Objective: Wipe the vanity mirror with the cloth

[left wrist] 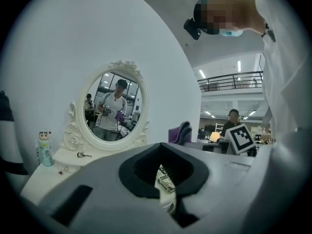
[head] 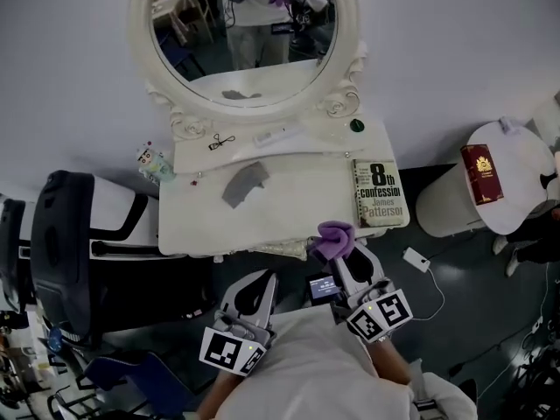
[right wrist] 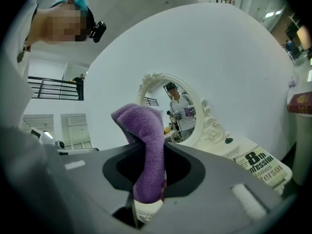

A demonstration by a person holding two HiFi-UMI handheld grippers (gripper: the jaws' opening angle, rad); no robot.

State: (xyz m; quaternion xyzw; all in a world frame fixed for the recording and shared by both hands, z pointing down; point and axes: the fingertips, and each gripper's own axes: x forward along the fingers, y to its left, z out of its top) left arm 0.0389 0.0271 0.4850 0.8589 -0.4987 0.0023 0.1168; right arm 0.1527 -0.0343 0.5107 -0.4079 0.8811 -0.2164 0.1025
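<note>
The oval vanity mirror (head: 245, 33) in its ornate white frame stands at the back of the white vanity table (head: 289, 208). My right gripper (head: 338, 254) is shut on a purple cloth (head: 333, 238) just off the table's front edge, well short of the mirror. From the right gripper view the cloth (right wrist: 147, 150) stands up between the jaws of the right gripper (right wrist: 152, 147), with the mirror (right wrist: 178, 113) beyond. My left gripper (head: 267, 278), near the body to its left, is shut and holds nothing. The left gripper view shows the left gripper (left wrist: 163, 146), mirror (left wrist: 114, 108) and purple cloth (left wrist: 180, 132).
A grey cloth (head: 243, 184) lies mid-table. A paperback (head: 379, 195) lies at the table's right end, an eyelash curler (head: 219, 140) and a small figure bottle (head: 153, 161) sit near the mirror base. A black chair (head: 66, 234) stands at left, a round white stand (head: 512, 169) with a red book (head: 481, 173) at right.
</note>
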